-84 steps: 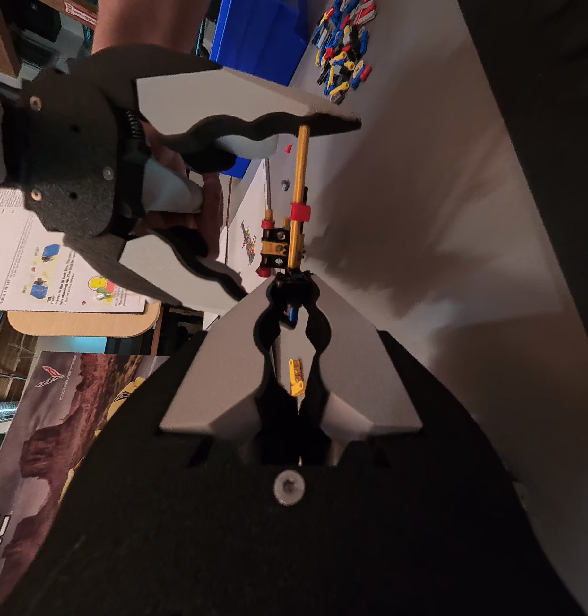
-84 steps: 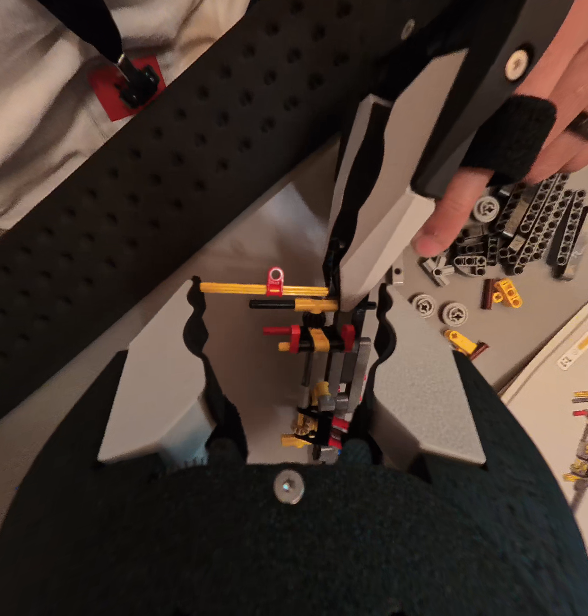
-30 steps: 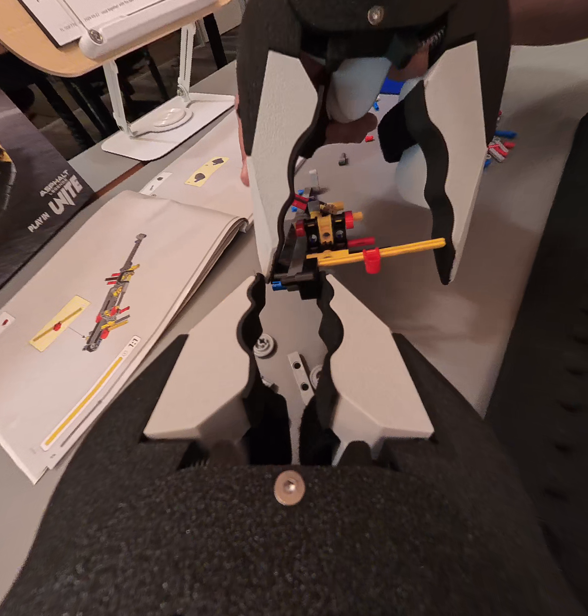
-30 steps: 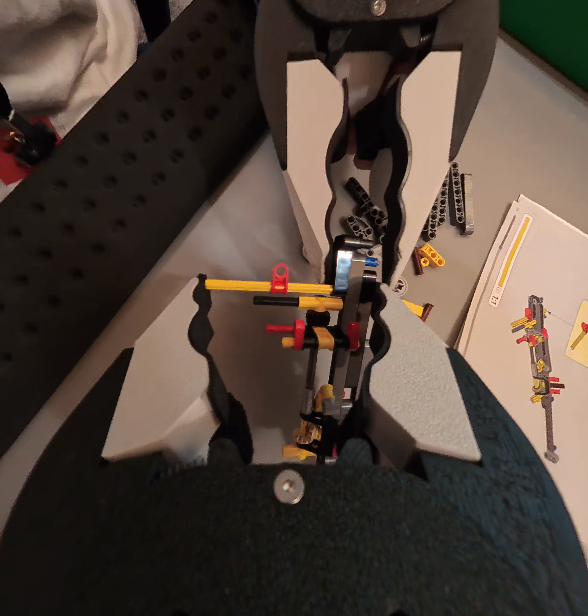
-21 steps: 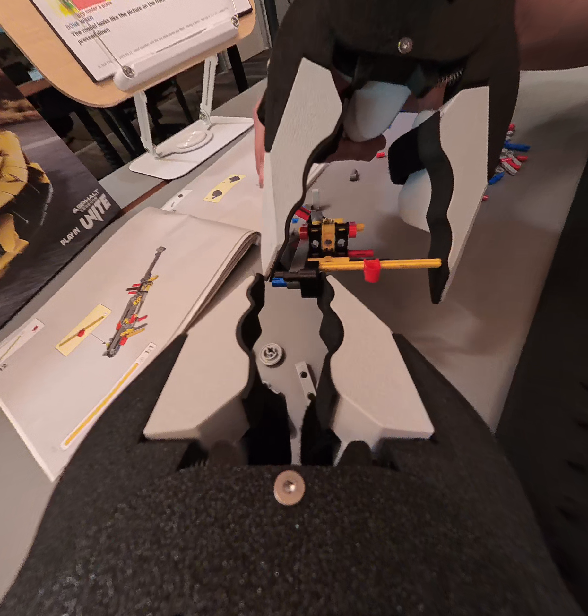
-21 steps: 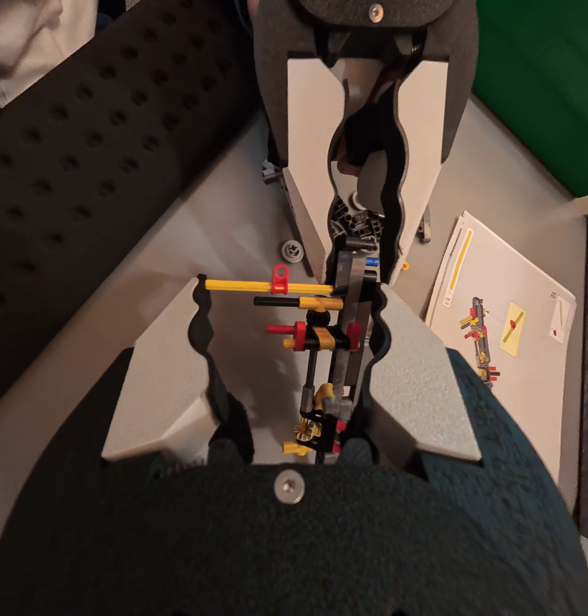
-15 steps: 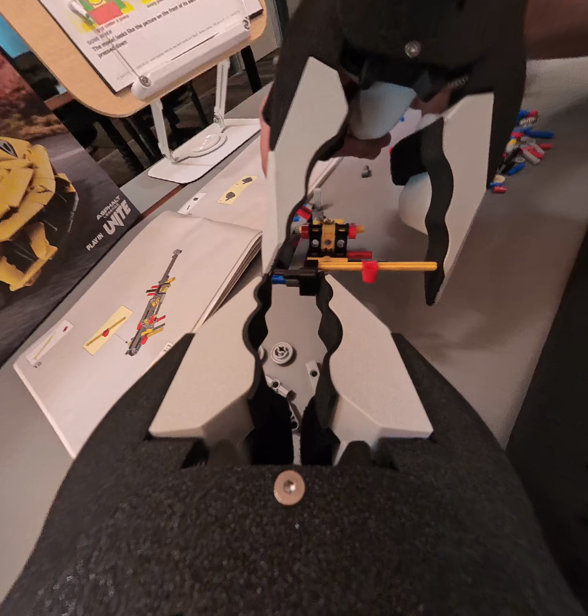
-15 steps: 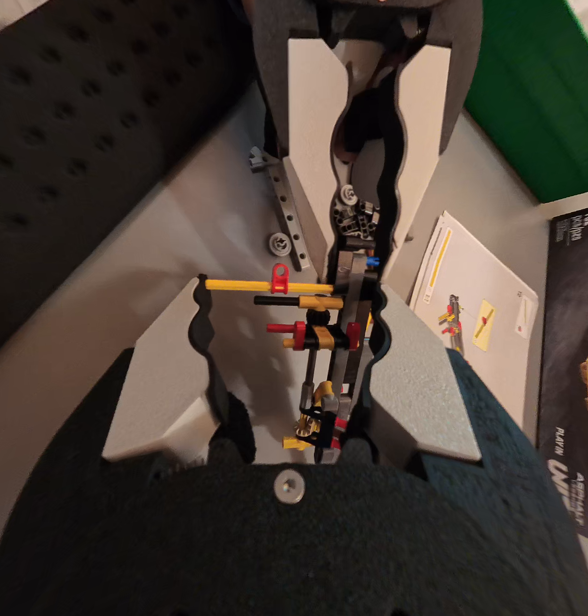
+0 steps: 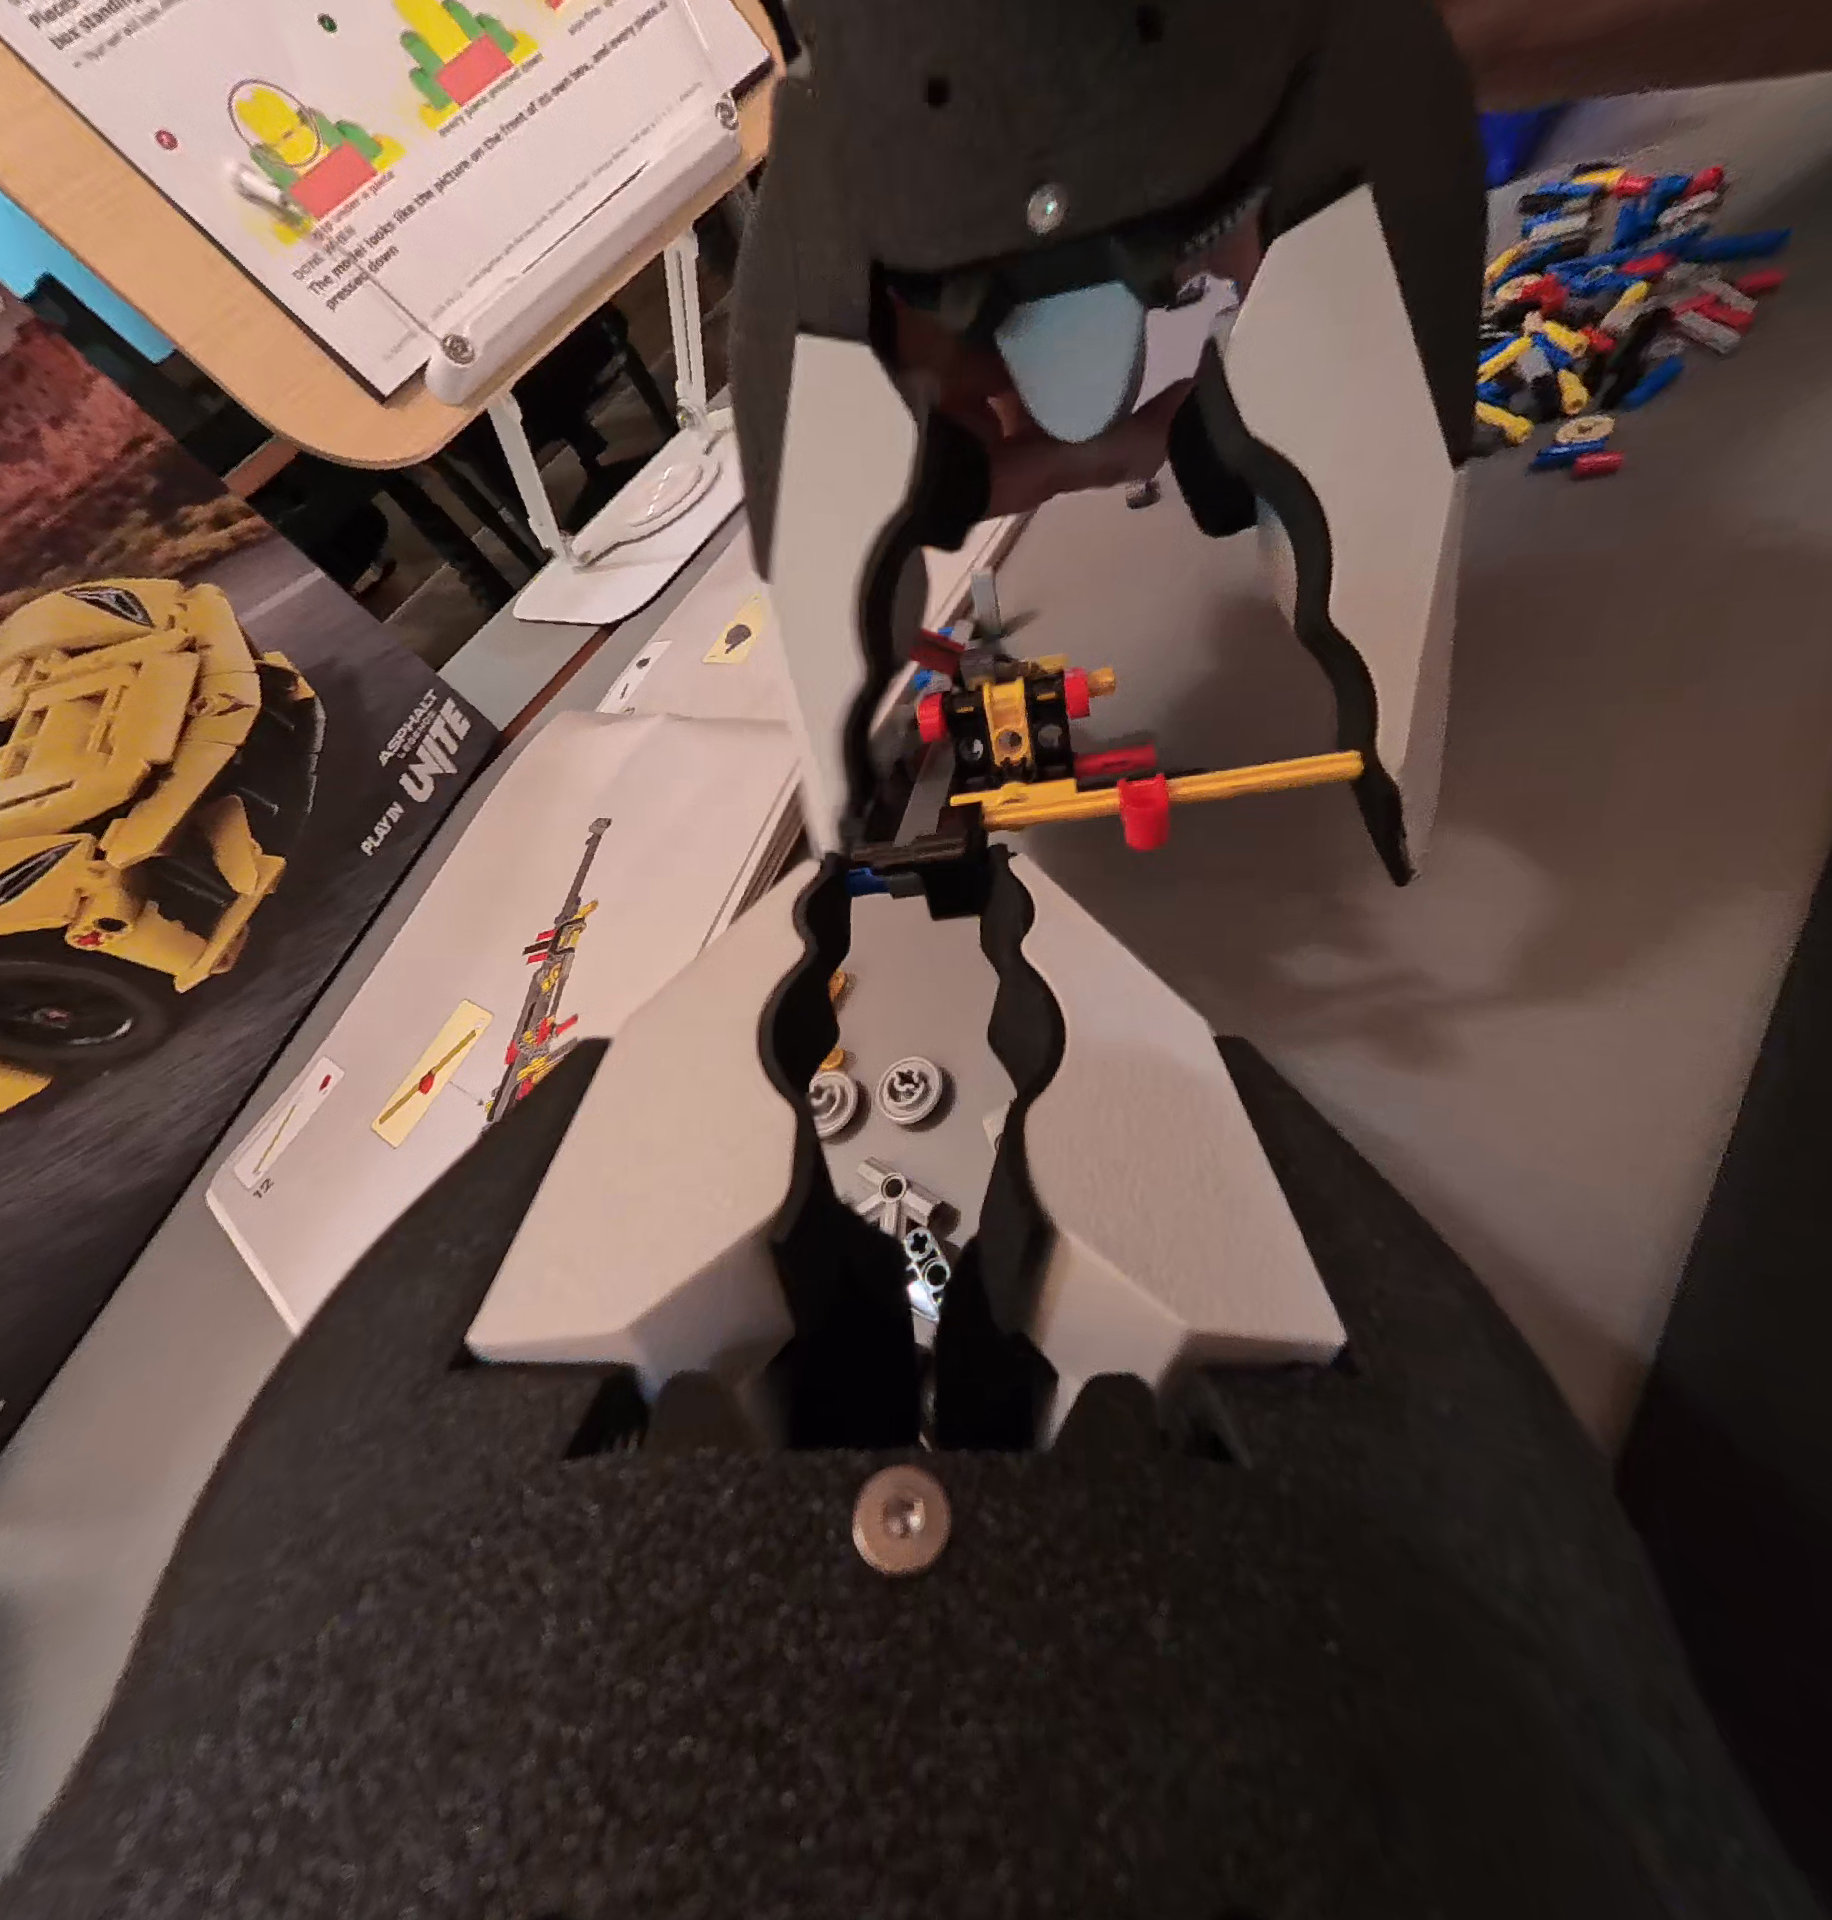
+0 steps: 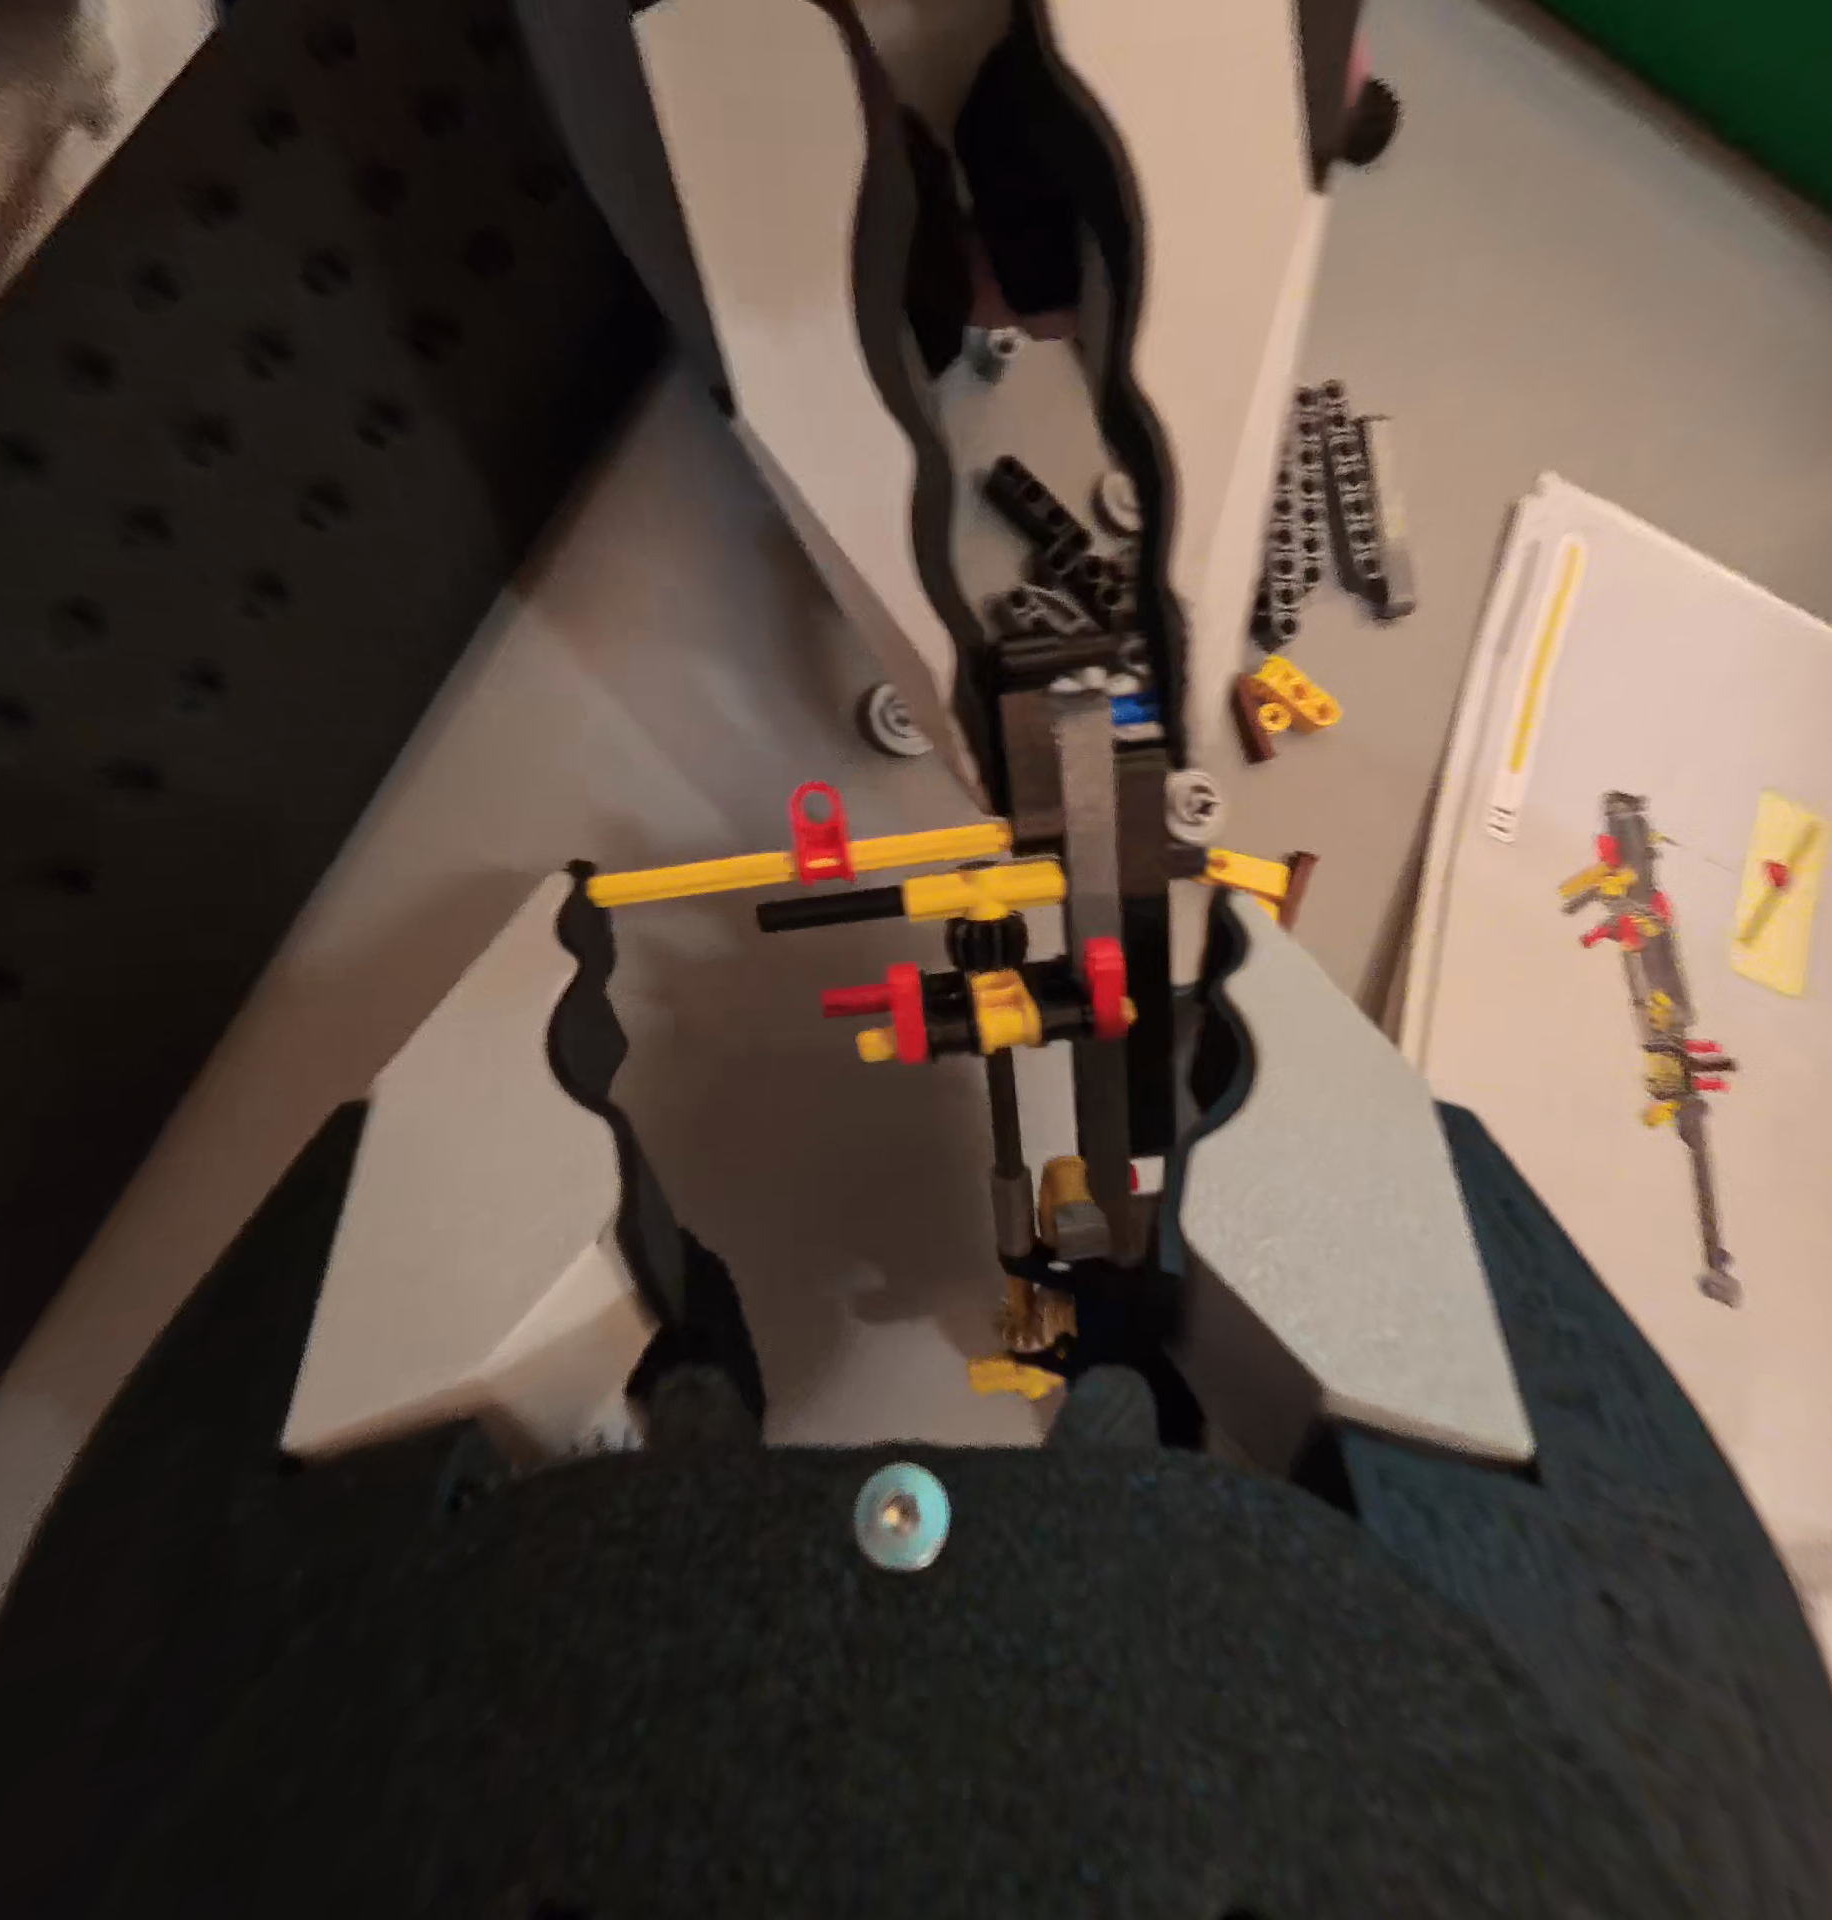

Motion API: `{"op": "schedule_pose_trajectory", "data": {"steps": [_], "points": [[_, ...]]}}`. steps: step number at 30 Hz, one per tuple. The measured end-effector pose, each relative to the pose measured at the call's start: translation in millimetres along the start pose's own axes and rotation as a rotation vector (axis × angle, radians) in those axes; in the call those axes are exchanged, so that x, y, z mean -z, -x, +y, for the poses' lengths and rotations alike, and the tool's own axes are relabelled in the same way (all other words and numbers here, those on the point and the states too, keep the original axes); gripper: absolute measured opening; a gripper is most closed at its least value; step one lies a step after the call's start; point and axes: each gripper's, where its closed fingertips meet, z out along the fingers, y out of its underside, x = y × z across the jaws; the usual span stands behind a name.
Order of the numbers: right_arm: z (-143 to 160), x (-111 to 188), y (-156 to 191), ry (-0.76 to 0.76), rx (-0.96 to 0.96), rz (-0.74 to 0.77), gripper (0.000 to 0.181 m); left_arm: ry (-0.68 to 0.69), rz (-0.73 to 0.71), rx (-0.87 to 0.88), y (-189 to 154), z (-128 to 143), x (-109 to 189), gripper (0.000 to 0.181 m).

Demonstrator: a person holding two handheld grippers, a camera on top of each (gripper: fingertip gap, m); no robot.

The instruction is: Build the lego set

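- Our left gripper (image 9: 917, 878) pinches the black end of the assembly (image 9: 1005, 748), held above the bench (image 9: 1577, 810).
- Our right gripper (image 10: 891, 899) spans it wide, the yellow axle (image 10: 787, 862) touching one fingertip.
- Manual (image 9: 538, 935) lies beyond.

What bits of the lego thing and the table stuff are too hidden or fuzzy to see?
- Lego assembly: near end hidden behind the right hand-held gripper body, right wrist view.
- Loose pieces: partly hidden by left hand-held gripper fingers, left wrist view.
- Colourful piece pile: too small, blurred, left wrist view.
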Motion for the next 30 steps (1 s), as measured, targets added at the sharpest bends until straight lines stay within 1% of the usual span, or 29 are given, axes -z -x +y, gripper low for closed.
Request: {"op": "schedule_pose_trajectory", "data": {"steps": [1, 6, 8, 11, 13, 15, 17, 19, 21, 23, 25, 26, 29, 30], "points": [[0.5, -0.8, 3.7, 0.007, 0.009, -0.022, 0.106, 0.003, 0.004, -0.005, -1.1, 0.6, -0.4, 0.023], [2.2, -0.5, 2.9, 0.041, 0.033, -0.021, 0.104, -0.004, 0.011, 0.019, -1.0, -0.1, -0.4, 0.023], [5.2, -1.2, 5.5, 0.061, 0.019, -0.045, 0.104, 0.009, 0.024, 0.023, -3.4, 2.7, -2.1, 0.023], [10.8, -4.1, 6.0, 0.076, 0.032, -0.045, 0.103, 0.043, 0.014, -0.030, -5.5, 8.1, -5.0, 0.023], [11.3, -4.3, 5.8, 0.074, 0.036, -0.044, 0.103, 0.042, 0.021, -0.015, -6.0, 8.5, -5.0, 0.023], [10.4, -4.6, 2.9, 0.070, 0.033, -0.024, 0.102, 0.032, 0.057, 0.082, -5.3, 7.8, -4.8, 0.024], [12.6, -6.8, -2.3, 0.092, 0.049, 0.024, 0.103, 0.009, 0.124, 0.264, -3.5, 4.9, -3.8, 0.025], [19.3, -9.1, -12.1, 0.142, 0.078, 0.104, 0.103, -0.038, 0.173, 0.457, 3.4, -0.5, -1.1, 0.028], [20.5, -10.4, -20.1, 0.155, 0.077, 0.164, 0.104, -0.042, 0.217, 0.611, 6.3, 1.1, -3.2, 0.032], [15.7, -11.2, -20.9, 0.129, 0.051, 0.175, 0.104, -0.032, 0.219, 0.683, 9.2, 3.2, -6.9, 0.032], [13.2, -8.3, -28.6, 0.127, 0.038, 0.226, 0.104, 0.002, 0.207, 0.687, 9.4, 7.7, -11.6, 0.032], [11.1, -6.8, -31.3, 0.122, 0.043, 0.249, 0.104, 0.007, 0.228, 0.698, 6.0, 7.1, -13.0, 0.031], [9.6, -5.6, -34.7, 0.145, 0.089, 0.307, 0.104, -0.014, 0.290, 0.797, 0.1, 0.7, -15.0, 0.019], [8.2, -4.9, -37.2, 0.150, 0.109, 0.338, 0.104, -0.024, 0.301, 0.825, 0.3, -1.4, -15.5, 0.018]]}}
